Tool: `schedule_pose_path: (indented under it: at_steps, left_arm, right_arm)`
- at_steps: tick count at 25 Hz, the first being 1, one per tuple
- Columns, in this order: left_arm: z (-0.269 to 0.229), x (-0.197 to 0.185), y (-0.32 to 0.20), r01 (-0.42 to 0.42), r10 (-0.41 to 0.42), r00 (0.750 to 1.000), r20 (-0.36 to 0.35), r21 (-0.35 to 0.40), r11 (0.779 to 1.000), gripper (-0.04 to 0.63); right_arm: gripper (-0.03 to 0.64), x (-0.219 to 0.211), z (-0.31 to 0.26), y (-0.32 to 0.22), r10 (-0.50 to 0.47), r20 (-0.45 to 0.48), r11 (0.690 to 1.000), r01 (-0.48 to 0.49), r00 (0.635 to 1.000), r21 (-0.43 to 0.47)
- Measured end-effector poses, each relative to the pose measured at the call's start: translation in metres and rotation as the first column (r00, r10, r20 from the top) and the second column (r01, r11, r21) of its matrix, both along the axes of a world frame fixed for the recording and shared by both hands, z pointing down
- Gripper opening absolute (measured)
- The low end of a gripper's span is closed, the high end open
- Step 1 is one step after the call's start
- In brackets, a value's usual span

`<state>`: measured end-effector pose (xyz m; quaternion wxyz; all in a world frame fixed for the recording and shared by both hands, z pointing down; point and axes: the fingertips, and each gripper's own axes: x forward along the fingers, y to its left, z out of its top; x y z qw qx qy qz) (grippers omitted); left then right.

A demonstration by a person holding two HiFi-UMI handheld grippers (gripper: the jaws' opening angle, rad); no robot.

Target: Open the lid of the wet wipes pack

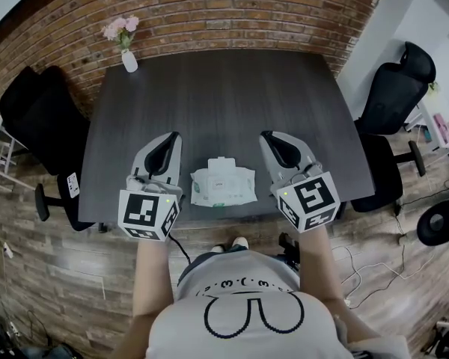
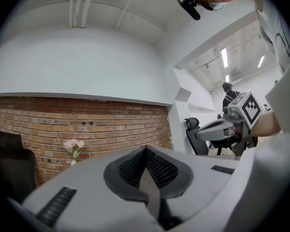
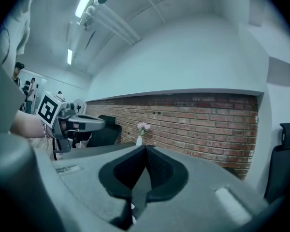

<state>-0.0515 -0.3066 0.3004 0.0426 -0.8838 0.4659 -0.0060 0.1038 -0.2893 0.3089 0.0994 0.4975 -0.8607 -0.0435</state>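
Both clenched empty, the grey left gripper [image 1: 172, 137] and right gripper [image 1: 269, 136] flanked the soft white wet wipes pack [image 1: 222, 188]; its stiff lid [image 1: 223, 173] probably needed prying edgewise.

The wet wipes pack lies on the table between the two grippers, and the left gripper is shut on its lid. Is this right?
Not quite. The wet wipes pack lies on the table between the left gripper and the right gripper, but the left gripper is shut on nothing; the head view shows it beside the pack, apart.
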Motion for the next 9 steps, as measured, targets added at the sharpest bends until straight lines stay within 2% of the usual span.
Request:
schedule_pose_path:
  at_steps: [9]
  left_arm:
    - [0.0039,0.0054,-0.0052,-0.006,0.006,1.000,0.000,-0.007,1.000,-0.002]
  right_arm:
    - [-0.005,0.0032,-0.0038,-0.0057,0.017,-0.013,1.000,-0.017,1.000,0.017]
